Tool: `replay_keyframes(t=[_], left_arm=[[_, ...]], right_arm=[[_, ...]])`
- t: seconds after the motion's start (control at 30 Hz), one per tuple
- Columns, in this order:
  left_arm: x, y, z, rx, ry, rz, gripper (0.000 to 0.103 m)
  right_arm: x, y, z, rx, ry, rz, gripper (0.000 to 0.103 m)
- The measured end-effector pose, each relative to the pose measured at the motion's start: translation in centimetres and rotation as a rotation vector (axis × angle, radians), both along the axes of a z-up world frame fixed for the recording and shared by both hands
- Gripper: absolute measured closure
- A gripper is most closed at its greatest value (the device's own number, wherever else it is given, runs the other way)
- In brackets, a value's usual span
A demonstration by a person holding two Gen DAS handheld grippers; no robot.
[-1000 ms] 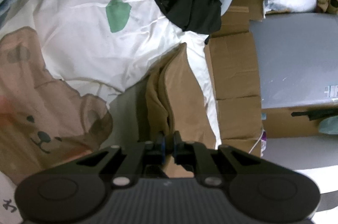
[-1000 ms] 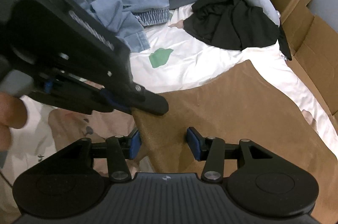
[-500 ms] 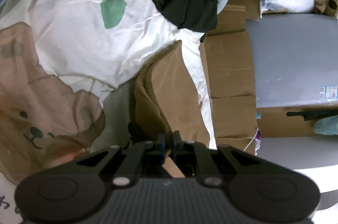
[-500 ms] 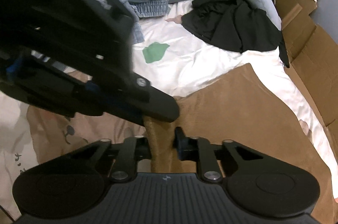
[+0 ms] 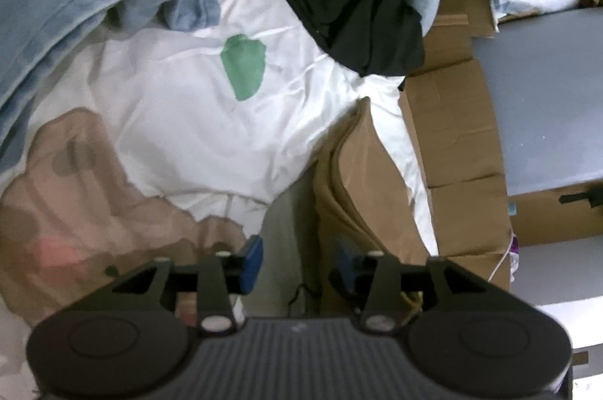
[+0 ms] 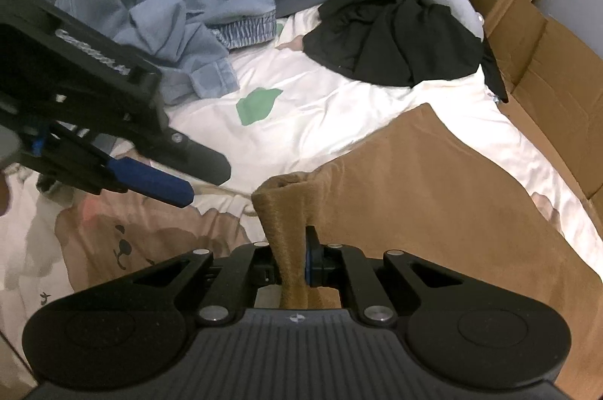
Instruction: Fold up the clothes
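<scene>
Right wrist view: the right gripper (image 6: 292, 262) is clamped on a bunched corner of the brown garment (image 6: 433, 196), which spreads to the right over the white bedsheet (image 6: 331, 121). The left gripper (image 5: 297, 260) hangs spread wide and empty, left of the cloth. Judged mid-fold; next, it needs its own hold on another edge.

Three garments lie beyond the fingers: one brown garment (image 6: 444, 196), one black garment (image 6: 392, 38), one blue denim garment (image 6: 158, 4).
</scene>
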State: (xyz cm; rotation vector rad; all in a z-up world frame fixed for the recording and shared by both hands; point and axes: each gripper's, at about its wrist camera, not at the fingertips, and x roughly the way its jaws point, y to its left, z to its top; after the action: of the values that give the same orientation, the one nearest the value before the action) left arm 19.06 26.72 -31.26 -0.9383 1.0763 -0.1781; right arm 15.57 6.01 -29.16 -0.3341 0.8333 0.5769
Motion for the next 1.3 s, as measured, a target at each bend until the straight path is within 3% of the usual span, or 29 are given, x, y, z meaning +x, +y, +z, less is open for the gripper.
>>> replay_keyframes(t=[0.17,0.27,0.6,0.7,1.07,1.23,1.3], left_arm=[[2.5,-1.0,0.9,0.037,-0.052,-0.054,0.047],[4.6,-2.0,1.4,0.06,-0.08,-0.082,0.036],[11.3,-5.9,1.1,0.111,-0.108,-0.199,0.03],[12.6,-6.9,0.3,0.146,-0.07,-0.207,0.03],[16.7,-9.0,-3.1,0.135,0.005,-0.297,0.03],[18.6,-8.9,-5.5,0.034,0.079,-0.349,0.033],[18.9,-8.7,-5.7,0.042,0.075,-0.351,0.035]], right_arm=[[0.2,-1.3,0.8,0.028,-0.003,-0.02,0.098],[0.3,-2.1,1.3,0.044,-0.004,-0.032,0.098],[0.4,-4.0,2.2,0.084,-0.007,-0.052,0.098],[0.3,-4.3,2.4,0.087,-0.01,-0.051,0.098],[0.2,-5.4,2.3,0.122,-0.011,-0.038,0.098],[0.7,-5.6,1.8,0.179,0.02,-0.028,0.098],[0.8,-5.7,1.8,0.193,0.029,-0.026,0.098]])
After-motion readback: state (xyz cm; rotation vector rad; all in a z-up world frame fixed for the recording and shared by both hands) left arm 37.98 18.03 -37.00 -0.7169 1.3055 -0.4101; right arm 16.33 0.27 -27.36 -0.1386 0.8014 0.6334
